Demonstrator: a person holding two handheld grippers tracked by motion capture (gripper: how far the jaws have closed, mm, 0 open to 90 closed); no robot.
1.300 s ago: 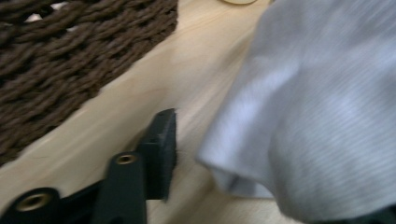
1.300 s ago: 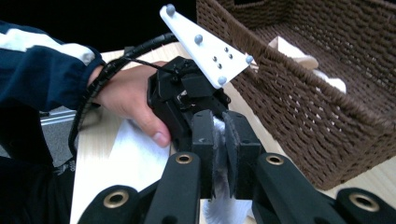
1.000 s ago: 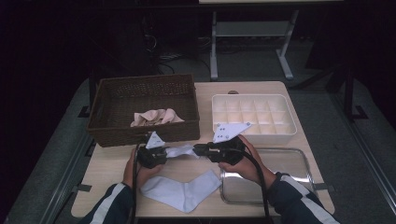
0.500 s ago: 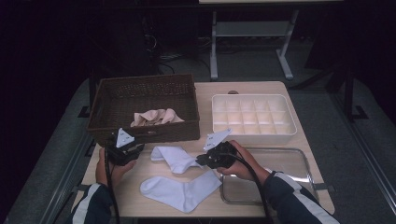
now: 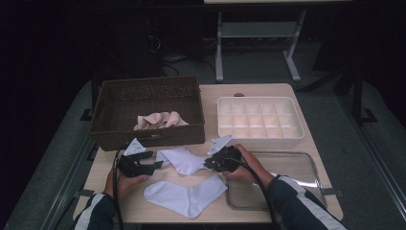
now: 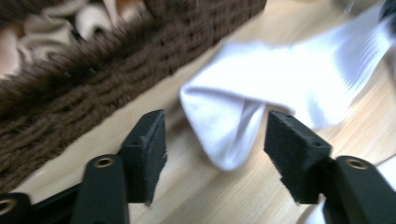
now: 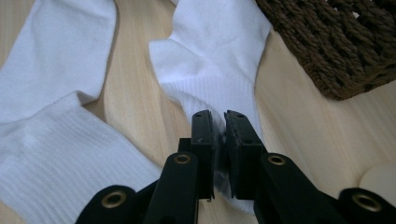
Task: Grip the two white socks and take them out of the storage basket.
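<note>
A white sock (image 5: pixel 181 158) lies spread on the table between my two grippers. My right gripper (image 5: pixel 209 163) is shut on its ribbed cuff; in the right gripper view the jaws (image 7: pixel 219 119) pinch that sock (image 7: pixel 219 60). My left gripper (image 5: pixel 155 166) stands open at the sock's other end, its jaws having just been opening. In the left gripper view the sock's toe end (image 6: pixel 243 107) lies between and ahead of the left gripper (image 6: pixel 215 119), untouched by either pad. A second white sock (image 5: pixel 186 194) lies flat nearer the person.
A brown wicker basket (image 5: pixel 115 98) holding beige cloth (image 5: pixel 160 120) stands at the back left, close to the left gripper. A white compartment tray (image 5: pixel 261 139) sits back right, and a metal tray (image 5: pixel 287 191) front right under the right forearm.
The left gripper let go of the sock's end, opened and drew off to the left. The right gripper sank, and the sock now lies on the table.
</note>
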